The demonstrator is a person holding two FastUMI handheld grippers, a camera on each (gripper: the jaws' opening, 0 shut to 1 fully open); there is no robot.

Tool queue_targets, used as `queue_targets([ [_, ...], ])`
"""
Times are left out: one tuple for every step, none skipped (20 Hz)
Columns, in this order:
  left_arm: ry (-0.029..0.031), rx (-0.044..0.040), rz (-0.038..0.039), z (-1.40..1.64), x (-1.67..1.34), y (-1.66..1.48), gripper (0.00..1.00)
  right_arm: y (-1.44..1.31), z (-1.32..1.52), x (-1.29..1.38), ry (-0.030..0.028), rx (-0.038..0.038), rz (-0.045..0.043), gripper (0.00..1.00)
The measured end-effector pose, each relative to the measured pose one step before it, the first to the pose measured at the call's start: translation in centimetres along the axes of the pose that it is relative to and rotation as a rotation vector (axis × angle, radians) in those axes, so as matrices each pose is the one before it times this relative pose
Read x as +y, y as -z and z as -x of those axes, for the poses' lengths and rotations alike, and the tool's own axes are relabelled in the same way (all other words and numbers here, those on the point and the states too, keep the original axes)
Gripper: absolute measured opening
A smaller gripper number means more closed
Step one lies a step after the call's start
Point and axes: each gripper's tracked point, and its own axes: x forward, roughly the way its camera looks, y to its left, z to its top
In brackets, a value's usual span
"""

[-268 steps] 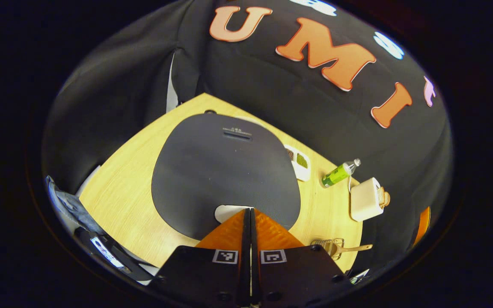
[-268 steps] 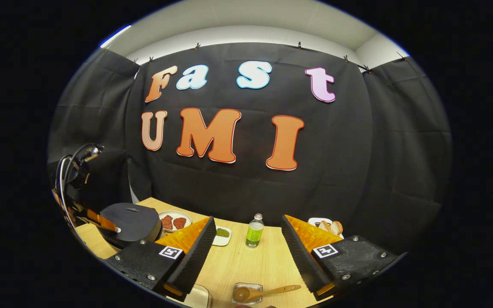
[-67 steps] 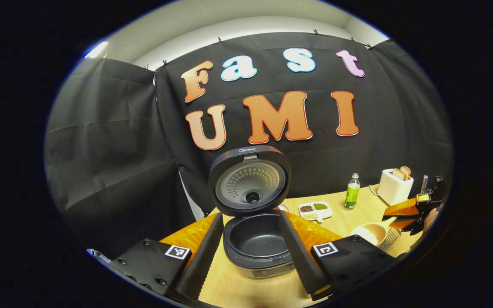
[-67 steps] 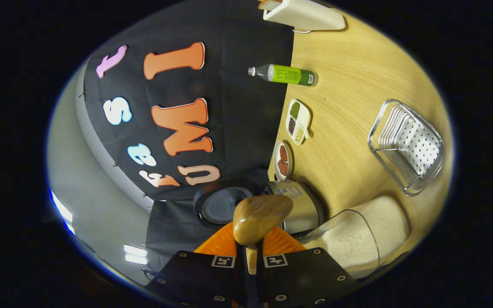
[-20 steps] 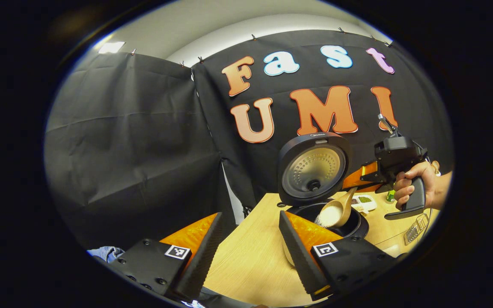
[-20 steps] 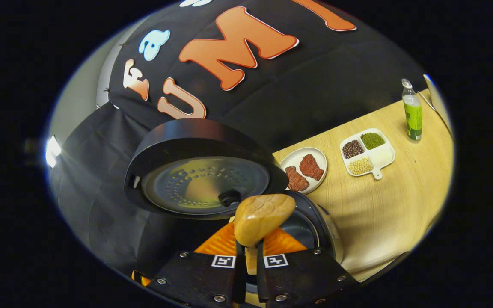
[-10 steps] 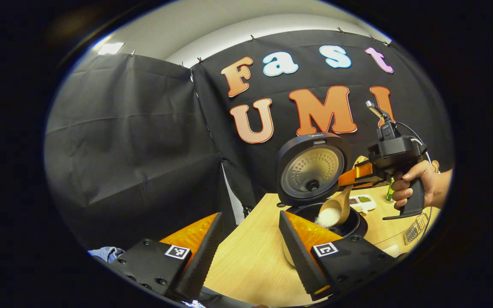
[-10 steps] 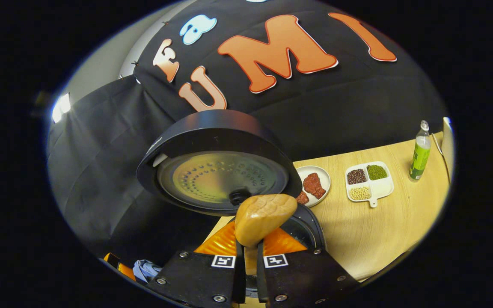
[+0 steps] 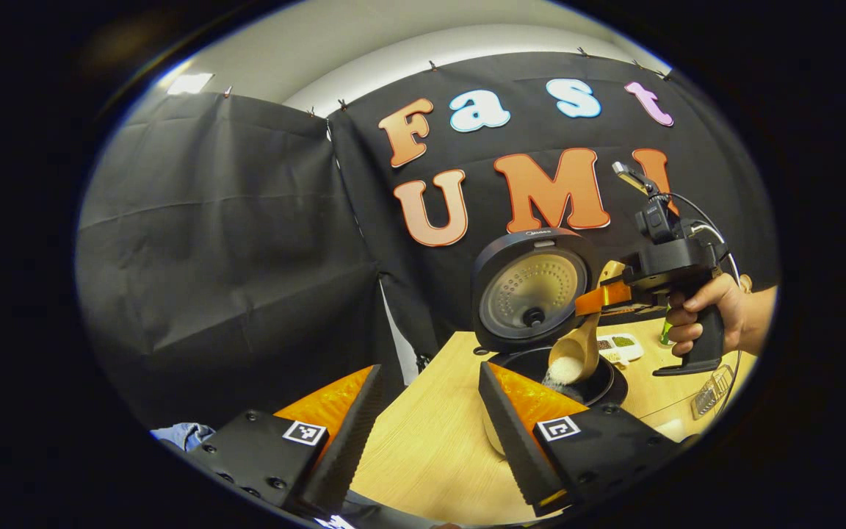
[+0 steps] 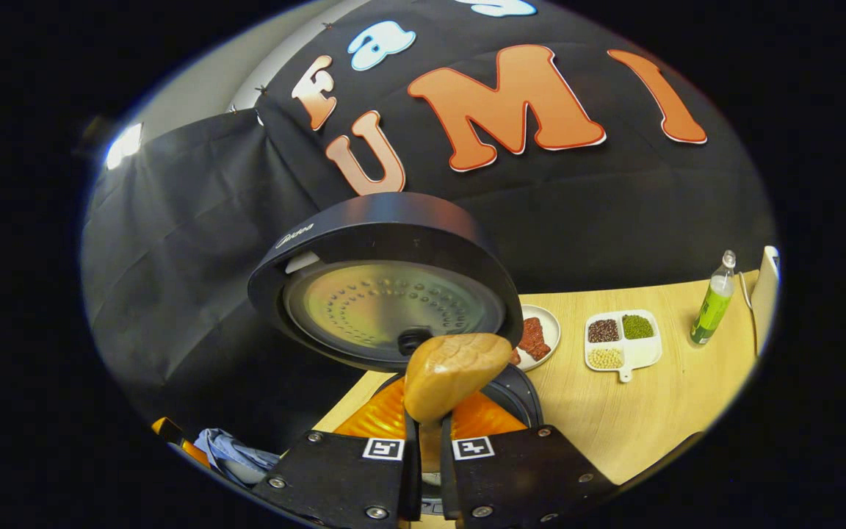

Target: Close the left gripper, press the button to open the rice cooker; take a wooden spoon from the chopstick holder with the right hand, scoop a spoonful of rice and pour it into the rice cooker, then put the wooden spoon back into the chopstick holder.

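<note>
The black rice cooker (image 9: 540, 308) stands with its round lid (image 10: 386, 283) raised and its pot (image 9: 599, 382) uncovered. My right gripper (image 10: 424, 430) is shut on the handle of the wooden spoon (image 10: 452, 375). In the left gripper view that spoon (image 9: 576, 353) tilts bowl down over the pot, and white rice (image 9: 561, 372) spills from it. A hand (image 9: 709, 316) holds the right gripper (image 9: 599, 297) above the cooker. My left gripper (image 9: 427, 433) is open, low over the table's front left, with nothing between its fingers.
On the wooden table (image 10: 658, 411) behind the cooker lie a plate of red meat (image 10: 537, 332), a white divided dish of beans (image 10: 621, 338) and a green bottle (image 10: 713, 297). A wire holder (image 9: 709, 393) sits at the right edge. Blue cloth (image 10: 232, 448) lies low at the left.
The right gripper has risen and tipped the spoon further down over the pot, and rice now pours out. The left gripper has held almost still.
</note>
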Motion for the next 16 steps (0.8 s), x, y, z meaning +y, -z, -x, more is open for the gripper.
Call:
queue_targets([
  [-0.00087,0.00021,-0.00007,0.051,-0.007,0.031,0.81,-0.193,-0.033,-0.036,0.00508,-0.00754,0.01597,0.1],
  [-0.00032,0.00141,0.00091,0.046,0.002,0.02,0.81,-0.06,-0.092,0.178,0.00339,-0.00612,0.01902,0.1],
  [-0.00085,-0.00065,0.00053,0.097,0.028,-0.014,0.81,-0.208,0.025,0.014,0.00415,-0.00757,0.01865,0.1],
  [0.0001,-0.001,-0.00088,-0.023,0.018,0.043,0.81,-0.069,-0.005,0.006,0.00122,-0.00304,0.01854,0.1],
  [-0.00125,-0.00117,-0.00203,0.029,-0.019,-0.106,0.81,-0.031,-0.056,0.098,-0.00063,-0.00116,0.0147,0.1],
  [-0.00058,0.00087,-0.00213,0.038,0.175,0.142,0.89,0.169,-0.108,0.231,-0.00788,0.0056,0.01314,0.1],
  [-0.0007,-0.00168,0.0,0.086,0.103,-0.078,0.89,0.061,0.045,0.184,-0.00572,0.0045,0.00824,0.1],
  [-0.00093,-0.00023,0.00071,0.087,0.053,0.045,0.89,0.13,-0.074,0.217,-0.00485,0.00287,0.01254,0.1],
  [-0.00216,0.00088,0.0005,-0.007,0.1,0.085,0.89,-0.06,-0.046,0.027,0.00083,-0.00163,0.01735,0.1],
  [-0.00253,0.00085,0.00157,-0.036,0.079,0.063,0.89,-0.141,-0.001,0.097,0.00151,-0.00166,0.02629,0.1],
  [-0.00024,0.00205,0.0025,-0.07,0.009,0.067,0.89,-0.239,-0.099,0.023,0.00327,-0.00485,0.02585,0.1],
  [-0.00113,0.00002,0.00127,0.001,0.141,0.033,0.85,-0.181,0.056,0.059,0.00065,-0.00439,0.0308,0.1],
  [-0.00041,0.00005,0.00052,-0.012,0.054,0.048,0.81,-0.121,0.141,0.104,-0.00079,-0.00655,0.03028,0.1],
  [-0.00225,-0.0006,-0.00144,0.031,0.067,0.016,0.81,-0.17,-0.024,0.225,-0.00383,-0.00472,0.02421,0.1],
  [-0.00056,-0.0006,0.00051,-0.071,0.024,-0.032,0.81,-0.002,0.024,0.217,-0.00834,-0.00094,0.01426,0.1],
  [-0.00084,-0.00033,-0.00018,0.06,0.057,0.003,0.81,0.148,0.062,0.364,-0.00743,0.00136,0.00823,0.1],
])
